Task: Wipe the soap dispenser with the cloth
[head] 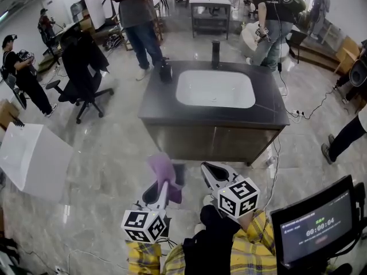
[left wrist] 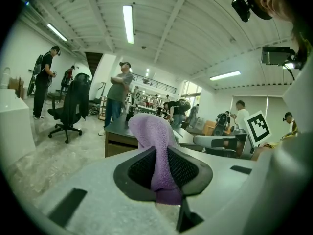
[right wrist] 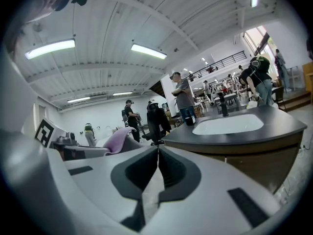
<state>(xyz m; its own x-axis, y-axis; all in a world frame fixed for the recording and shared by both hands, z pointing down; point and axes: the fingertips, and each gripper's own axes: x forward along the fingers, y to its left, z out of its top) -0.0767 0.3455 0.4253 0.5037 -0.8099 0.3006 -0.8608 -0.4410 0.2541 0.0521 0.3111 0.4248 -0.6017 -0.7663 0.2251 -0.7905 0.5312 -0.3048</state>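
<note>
The black soap dispenser [head: 165, 71] stands at the left edge of a dark vanity counter [head: 160, 105], and it shows small in the right gripper view [right wrist: 190, 119]. My left gripper [head: 166, 183] is shut on a purple cloth [head: 162, 168] that sticks up between its pads [left wrist: 156, 136]. It hovers over the floor, short of the counter's front. Beside it my right gripper [head: 210, 171] is shut and holds nothing [right wrist: 157, 153]. From the right gripper view, the cloth [right wrist: 117, 138] shows to its left.
A white sink [head: 215, 88] is set in the counter, with a black faucet [head: 215, 53] behind it. A person [head: 140, 22] stands at the counter's far left, and an office chair [head: 83, 73] is nearby. A white box [head: 31, 156] is at left and a monitor [head: 315, 222] at lower right.
</note>
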